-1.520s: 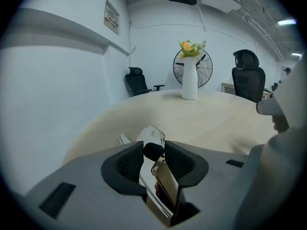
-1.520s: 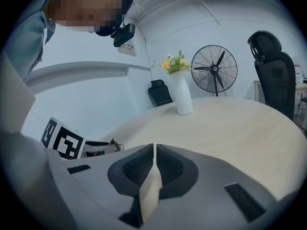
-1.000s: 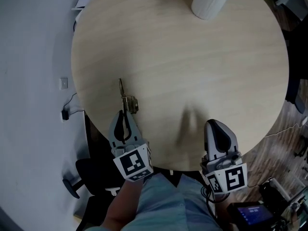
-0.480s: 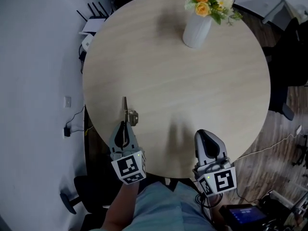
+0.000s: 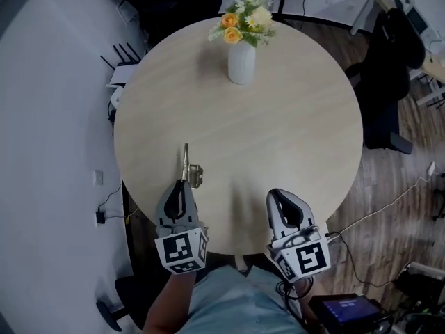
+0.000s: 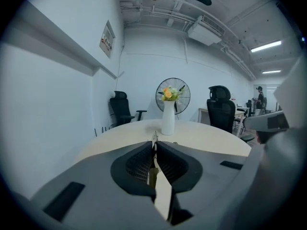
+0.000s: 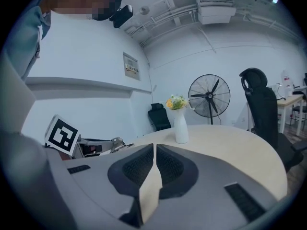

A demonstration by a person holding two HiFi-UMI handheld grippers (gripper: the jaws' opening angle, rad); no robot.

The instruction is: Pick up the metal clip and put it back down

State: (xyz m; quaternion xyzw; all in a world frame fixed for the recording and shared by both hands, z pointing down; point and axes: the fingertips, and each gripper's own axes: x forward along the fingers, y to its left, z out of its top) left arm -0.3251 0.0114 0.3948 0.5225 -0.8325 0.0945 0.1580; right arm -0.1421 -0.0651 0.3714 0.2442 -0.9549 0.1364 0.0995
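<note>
at the round table (image 5: 292, 117) edge, left gripper (image 5: 181, 186) pinches the metal clip (image 5: 189, 170); right gripper (image 5: 277, 195) pressed together.

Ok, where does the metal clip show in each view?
Head view: metal clip near the table's left-front edge, at the left hand-held gripper's tips.
Left gripper view: metal clip edge-on between the shut jaws, centre.
Right gripper view: likely the small metal piece at left, beside the marker cube.
Shared landmark: the white vase of flowers.

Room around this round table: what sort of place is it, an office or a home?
Probably an office or meeting area: a black swivel office chair stands by the round table, a standing fan is beyond it, and strip lights hang from an exposed ceiling.
</note>
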